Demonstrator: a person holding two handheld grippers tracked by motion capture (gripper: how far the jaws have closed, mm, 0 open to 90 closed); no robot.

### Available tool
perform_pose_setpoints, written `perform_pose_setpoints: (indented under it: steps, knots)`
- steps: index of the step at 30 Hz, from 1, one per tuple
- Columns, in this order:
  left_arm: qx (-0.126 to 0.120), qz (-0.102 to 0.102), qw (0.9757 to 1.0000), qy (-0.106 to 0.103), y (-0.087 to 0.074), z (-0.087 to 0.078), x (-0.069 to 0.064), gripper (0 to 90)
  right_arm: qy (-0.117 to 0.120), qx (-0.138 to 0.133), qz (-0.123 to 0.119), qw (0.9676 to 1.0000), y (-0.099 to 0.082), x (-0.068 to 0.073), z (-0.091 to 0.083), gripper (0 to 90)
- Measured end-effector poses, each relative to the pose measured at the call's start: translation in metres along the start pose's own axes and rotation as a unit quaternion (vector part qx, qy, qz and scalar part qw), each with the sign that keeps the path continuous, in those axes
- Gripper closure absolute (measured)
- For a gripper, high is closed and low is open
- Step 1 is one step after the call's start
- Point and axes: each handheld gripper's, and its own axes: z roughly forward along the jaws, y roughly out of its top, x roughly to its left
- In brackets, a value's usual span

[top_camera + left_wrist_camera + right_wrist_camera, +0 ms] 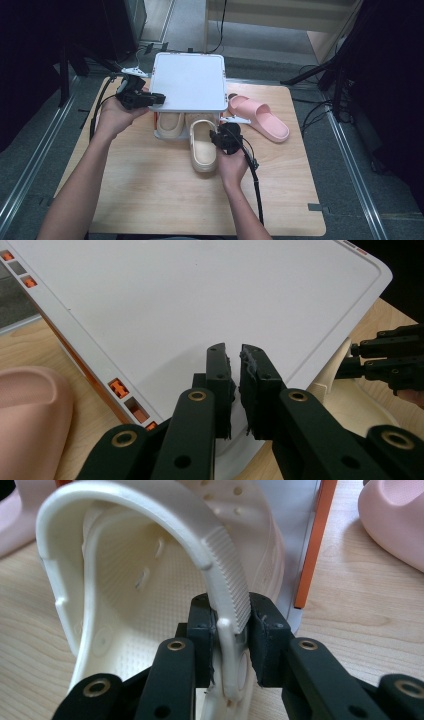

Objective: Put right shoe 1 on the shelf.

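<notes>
A cream clog (202, 145) lies on the wooden table (150, 190), toe under a low white shoe rack (189, 80). My right gripper (220, 136) is at its right side. In the right gripper view my jaws (232, 630) are shut on the clog (125, 580), clamping its side wall and the ribbed end of its strap. My left gripper (157, 98) holds the front left corner of the rack's flat top; in the left gripper view the jaws (235, 390) pinch the edge of that white panel (200, 300). A second cream clog (170, 125) sits under the rack.
A pink slipper (260, 117) lies on the table right of the rack, close to my right gripper. The rack has orange posts (312, 545) at its corners. Bare wood stretches toward the near edge. Dark stands and cables surround the table.
</notes>
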Motion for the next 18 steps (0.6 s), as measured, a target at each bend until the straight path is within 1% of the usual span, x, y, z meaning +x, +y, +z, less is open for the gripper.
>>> perform_pose_setpoints:
  steps: [3, 8, 11, 16, 18]
  knots:
    - [-0.001, 0.0, 1.0, -0.001, 0.0, 0.0, 0.0, 82.4, 0.006, 0.001, -0.004, 1.0, -0.001, 0.0, -0.001, 71.8]
    - [-0.007, -0.002, 1.0, -0.004, -0.002, 0.0, 0.001, 82.2, 0.014, -0.001, -0.015, 0.9998, -0.004, 0.001, -0.008, 63.9]
    - [-0.007, -0.003, 1.0, -0.005, -0.002, 0.0, 0.001, 82.2, 0.023, -0.003, -0.022, 0.9995, -0.005, 0.001, -0.016, 58.6]
    - [-0.007, -0.003, 1.0, -0.004, -0.002, 0.0, 0.001, 82.2, 0.038, -0.007, -0.035, 0.9987, -0.006, 0.003, -0.033, 54.5]
    - [-0.007, -0.003, 1.0, -0.004, -0.002, 0.0, 0.001, 82.2, 0.038, 0.0, -0.047, 0.9982, -0.006, 0.004, -0.04, 54.1]
